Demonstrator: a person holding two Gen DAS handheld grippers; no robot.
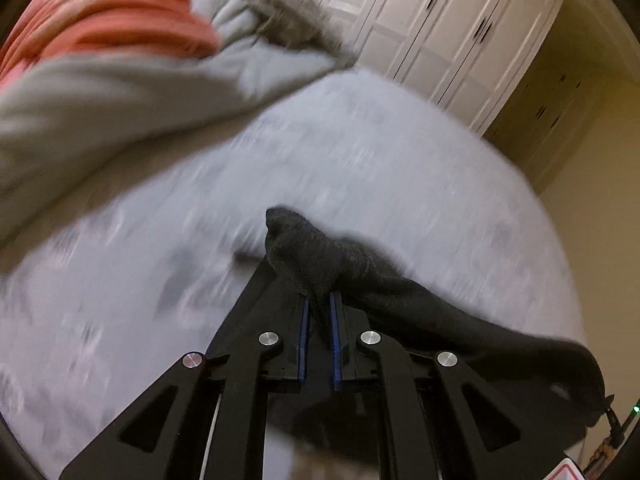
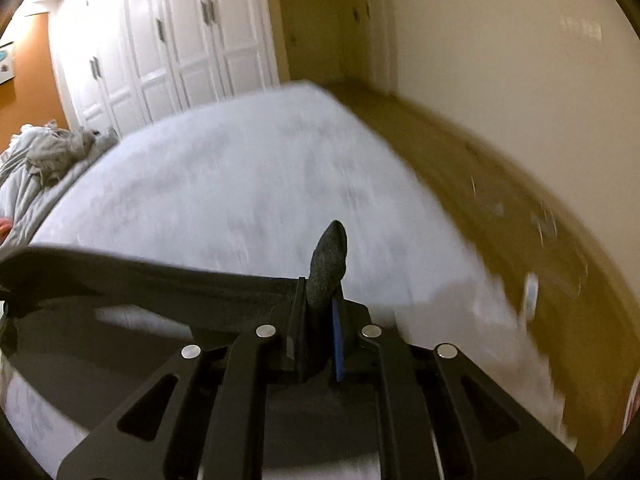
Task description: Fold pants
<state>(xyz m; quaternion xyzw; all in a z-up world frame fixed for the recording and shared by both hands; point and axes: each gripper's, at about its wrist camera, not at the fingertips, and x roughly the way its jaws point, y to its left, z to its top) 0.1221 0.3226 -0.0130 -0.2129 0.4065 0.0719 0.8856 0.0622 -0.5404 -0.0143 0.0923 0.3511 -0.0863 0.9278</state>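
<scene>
Lifting the pants (image 1: 360, 276) above the bed (image 1: 360, 152)
Left gripper (image 1: 319, 308) and right gripper (image 2: 320, 304) are pinching dark cloth nearly closed; folding seemingly unstarted.

Pale grey patterned bedspread (image 2: 240, 168) fills bed. White panelled wardrobe doors w/ dark handles (image 2: 168, 48) past far edge. Cream wall (image 2: 500, 60) right, brown floor (image 2: 460, 152) along bed's right edge.
</scene>
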